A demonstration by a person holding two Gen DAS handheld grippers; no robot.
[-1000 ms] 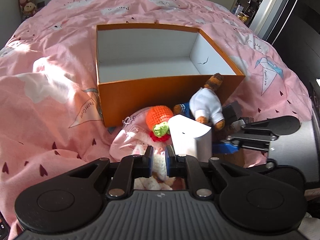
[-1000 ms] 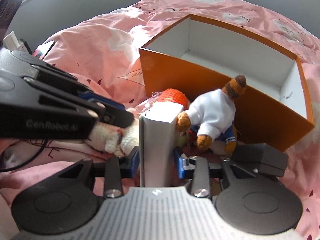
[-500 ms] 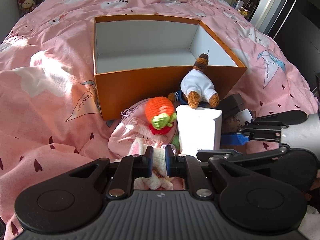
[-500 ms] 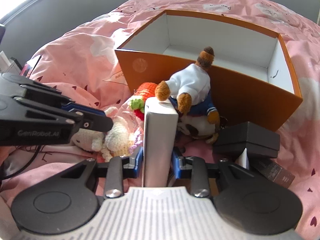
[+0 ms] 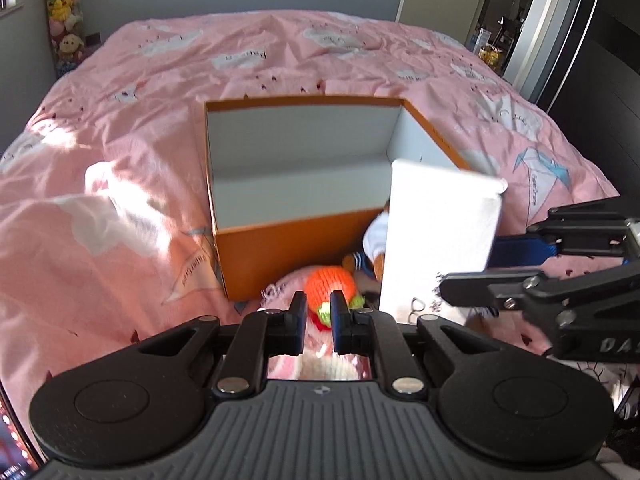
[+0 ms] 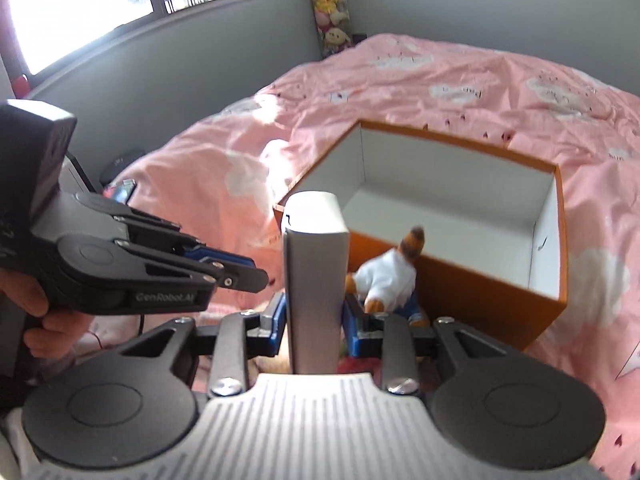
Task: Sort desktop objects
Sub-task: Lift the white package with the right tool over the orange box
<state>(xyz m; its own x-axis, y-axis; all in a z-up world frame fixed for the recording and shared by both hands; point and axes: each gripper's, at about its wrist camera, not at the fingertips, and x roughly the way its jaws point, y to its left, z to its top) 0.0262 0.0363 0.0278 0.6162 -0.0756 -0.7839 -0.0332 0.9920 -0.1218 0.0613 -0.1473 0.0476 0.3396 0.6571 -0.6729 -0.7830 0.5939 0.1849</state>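
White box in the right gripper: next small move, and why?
Probably carry it forward over the near wall of the orange box and lower it inside. The right gripper is shut on the upright white box, already lifted above the toys, and the orange box's visible interior looks empty.

Matt cardboard box [image 5: 280,252], cloth bedspread [image 5: 120,208]

Each hand-held gripper is built of black plastic, with two round discs at its base and a ribbed plate between them: dark on the left hand-held gripper [image 5: 317,312], pale grey on the right hand-held gripper [image 6: 315,312]. Silver screws are set in the finger arms. Blue pads are fitted on the fingers [image 6: 356,322]. "GenRobot.AI" is printed on the left one's side.
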